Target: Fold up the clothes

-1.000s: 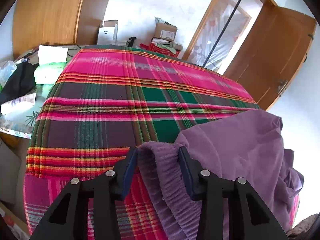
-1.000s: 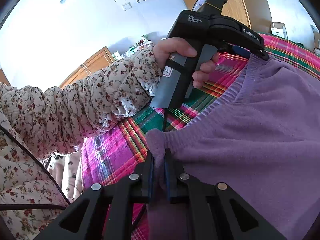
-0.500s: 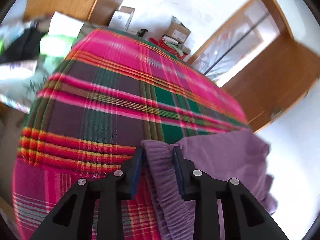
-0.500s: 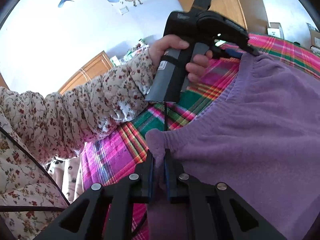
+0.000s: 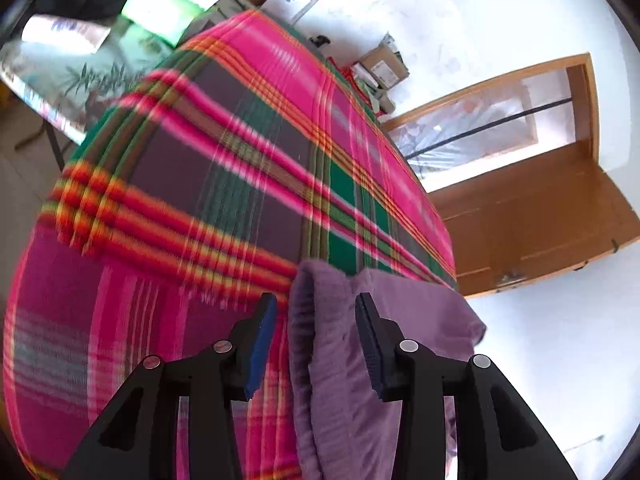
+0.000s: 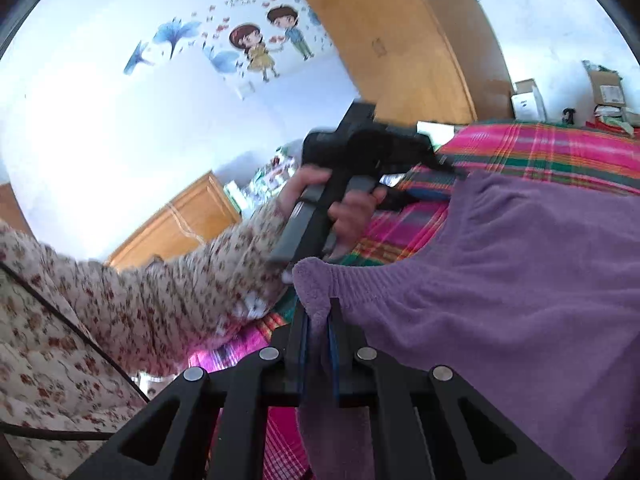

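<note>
Plaid bed [image 5: 208, 184] | left gripper [image 5: 316, 316] opening around purple garment [image 5: 332, 344] | right gripper [image 6: 319, 322] clamps hem

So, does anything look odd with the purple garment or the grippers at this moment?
Yes: the left gripper is opening, its pads apart from the purple garment hem between them, while the right gripper pinches its corner.

White walls [image 5: 460, 12] enclose the room, one bearing cartoon stickers [image 6: 260, 46] beside a wooden wardrobe [image 6: 400, 40]. A wooden door [image 5: 532, 216] stands open by a bright glazed doorway [image 5: 472, 132]. Cardboard boxes [image 5: 382, 66] sit against the wall, and what seems a cluttered side table [image 5: 80, 64] is blurred.
</note>
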A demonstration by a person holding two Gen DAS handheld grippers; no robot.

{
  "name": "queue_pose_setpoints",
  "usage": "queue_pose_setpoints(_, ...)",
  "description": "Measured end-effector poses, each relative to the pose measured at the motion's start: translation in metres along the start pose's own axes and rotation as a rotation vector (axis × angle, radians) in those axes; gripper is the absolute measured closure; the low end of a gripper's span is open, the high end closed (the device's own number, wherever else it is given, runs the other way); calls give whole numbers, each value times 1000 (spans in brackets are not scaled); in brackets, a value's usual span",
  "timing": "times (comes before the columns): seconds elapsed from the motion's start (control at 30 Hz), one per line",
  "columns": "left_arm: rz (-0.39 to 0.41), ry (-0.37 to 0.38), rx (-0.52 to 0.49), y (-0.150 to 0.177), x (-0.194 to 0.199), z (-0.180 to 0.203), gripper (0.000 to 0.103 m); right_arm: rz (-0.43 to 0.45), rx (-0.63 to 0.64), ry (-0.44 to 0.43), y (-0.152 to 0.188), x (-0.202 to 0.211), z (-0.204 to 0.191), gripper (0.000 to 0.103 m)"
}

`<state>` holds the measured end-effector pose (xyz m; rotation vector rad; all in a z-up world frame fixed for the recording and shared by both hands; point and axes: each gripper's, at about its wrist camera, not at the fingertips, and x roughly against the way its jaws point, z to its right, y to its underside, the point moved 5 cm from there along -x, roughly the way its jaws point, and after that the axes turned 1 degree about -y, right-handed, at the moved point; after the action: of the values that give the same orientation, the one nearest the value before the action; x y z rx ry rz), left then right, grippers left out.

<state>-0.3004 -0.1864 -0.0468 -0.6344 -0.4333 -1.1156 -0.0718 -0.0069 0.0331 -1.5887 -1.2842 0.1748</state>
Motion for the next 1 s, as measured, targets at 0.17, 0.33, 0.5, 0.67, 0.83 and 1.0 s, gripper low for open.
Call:
queue_pose_setpoints(0.17,-36,21,47,10,3,0,61,86,-11,44,-14,23,7,94)
queue_pose_setpoints(0.33,-87,64,120,20,-1,-3,61,150,-53,56,-23,43,20,94)
queue_pose_setpoints(0.5,-113,70,174,21,-8,1,61,185,-59,82,-26,54,19,94)
queue_pose_setpoints(0.67,-132,52,196,26,-13,6,61,224,-87,98,-27,72,23,94)
queue_pose_setpoints(0.83,-141,53,227,27,-16,4,61,248,-101,105,-28,84,26,94)
queue_pose_setpoints(1.0,-112,55,268,20,-17,3,61,257,-106,113,-27,92,27,94)
